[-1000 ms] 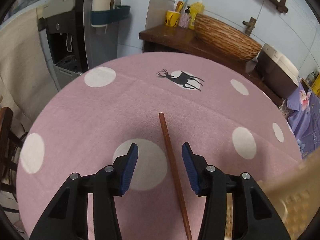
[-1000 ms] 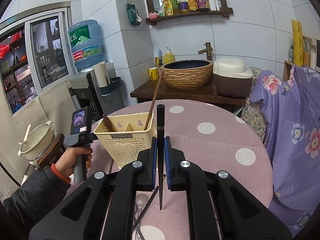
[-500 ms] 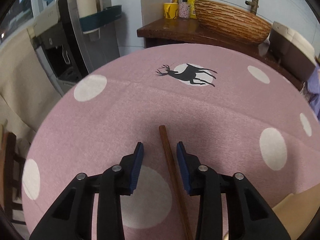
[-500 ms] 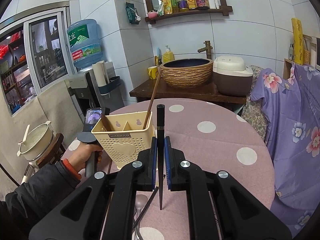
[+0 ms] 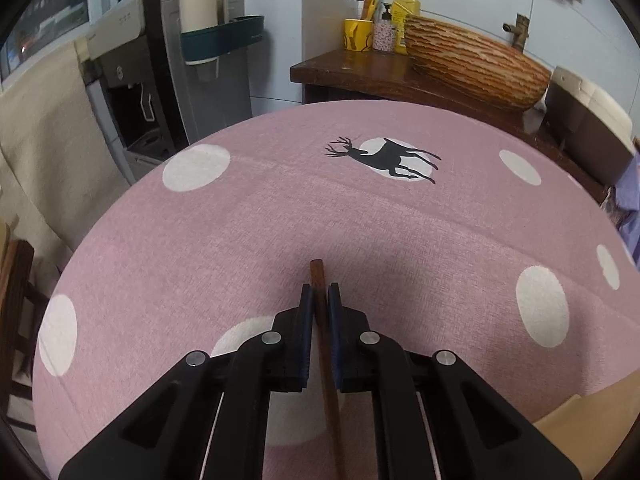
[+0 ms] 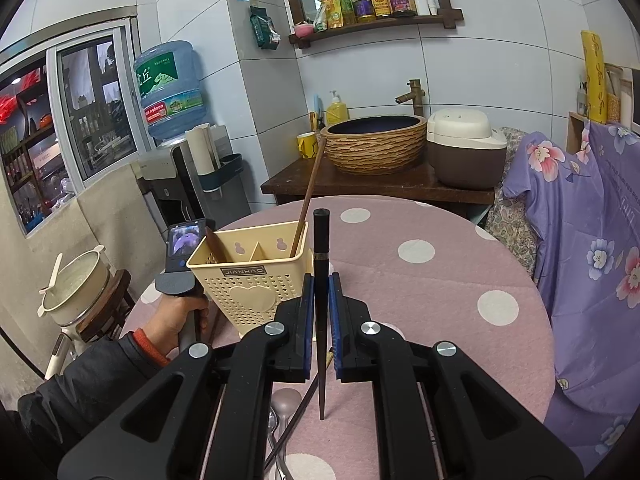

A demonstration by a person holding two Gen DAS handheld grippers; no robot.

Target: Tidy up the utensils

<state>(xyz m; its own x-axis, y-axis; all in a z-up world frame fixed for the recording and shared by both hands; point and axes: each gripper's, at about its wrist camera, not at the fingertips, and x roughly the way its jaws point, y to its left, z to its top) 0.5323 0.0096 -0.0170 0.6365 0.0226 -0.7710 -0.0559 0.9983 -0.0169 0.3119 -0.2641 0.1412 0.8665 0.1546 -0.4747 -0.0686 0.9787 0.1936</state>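
My left gripper [image 5: 319,294] is shut on a brown wooden chopstick [image 5: 326,360] that lies on the pink dotted tablecloth [image 5: 280,220]; its tip sticks out just past the fingers. My right gripper [image 6: 320,284] is shut on a black chopstick [image 6: 321,264] and holds it upright above the table, just right of the cream utensil basket [image 6: 248,276]. A brown chopstick [image 6: 308,196] stands tilted in the basket's right compartment. A dark handle [image 6: 214,246] shows in its left compartment. The left gripper's handle, held by a hand [image 6: 176,316], is left of the basket.
A spoon [image 6: 285,404] and another dark chopstick [image 6: 298,416] lie on the cloth under my right gripper. A corner of the basket [image 5: 592,432] shows at the lower right of the left wrist view. A wooden counter with a basin [image 6: 376,142] and rice cooker [image 6: 466,148] stands behind the table.
My left gripper has closed from wide open onto the brown chopstick on the cloth. My right gripper has held still with the black chopstick.
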